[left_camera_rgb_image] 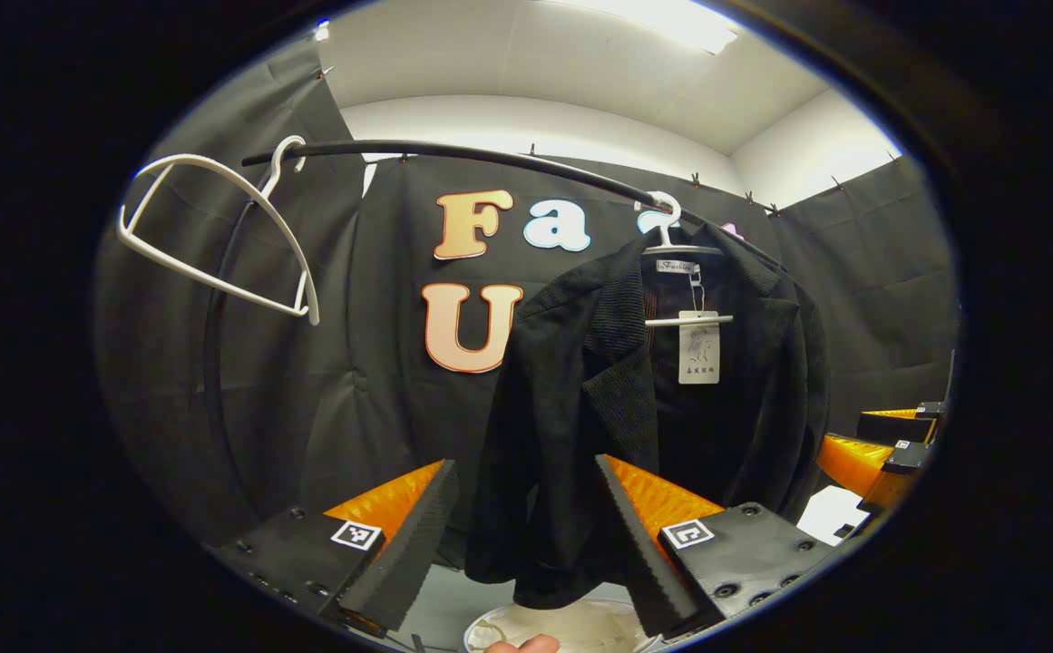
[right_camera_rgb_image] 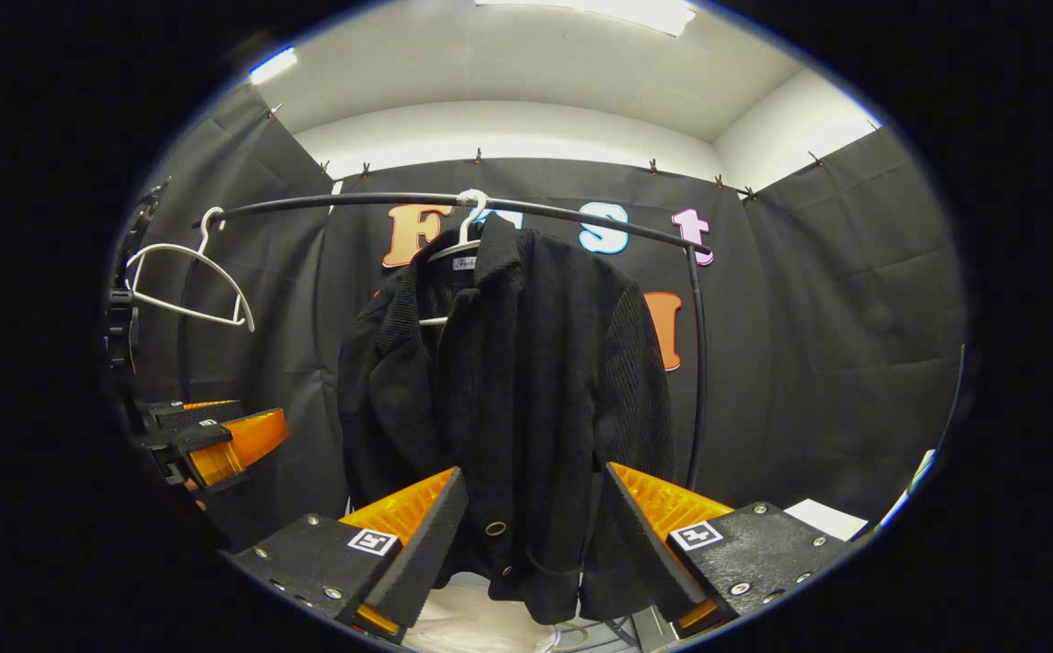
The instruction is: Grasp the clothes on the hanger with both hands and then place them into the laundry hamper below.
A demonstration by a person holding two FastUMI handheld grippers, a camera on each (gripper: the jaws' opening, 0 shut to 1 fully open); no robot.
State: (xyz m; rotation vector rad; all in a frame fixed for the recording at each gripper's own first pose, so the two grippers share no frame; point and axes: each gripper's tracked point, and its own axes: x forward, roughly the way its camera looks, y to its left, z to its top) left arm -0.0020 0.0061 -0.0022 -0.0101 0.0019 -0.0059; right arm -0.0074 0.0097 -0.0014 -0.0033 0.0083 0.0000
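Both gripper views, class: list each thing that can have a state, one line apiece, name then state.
black jacket: hanging on its hanger, front unfastened
spare white hanger: on the rail, bare
left gripper: open, jacket hem between its fingers, ungripped
right gripper: open, ungripped
laundry hamper: below the jacket

Empty white hanger (left_camera_rgb_image: 218, 238) hangs on the black rail (left_camera_rgb_image: 453, 156) up to my left, tilted, nothing on it. Rail curves across under the ceiling & drops into a black upright post (right_camera_rgb_image: 697, 363) in the right gripper view. Black cloth wall (left_camera_rgb_image: 862, 290) behind, clipped along its top edge w/ small clips (right_camera_rgb_image: 478, 156). White ceiling w/ a bright light panel (left_camera_rgb_image: 662, 20). White flat piece (right_camera_rgb_image: 821, 519) low at right; can't tell what it is.
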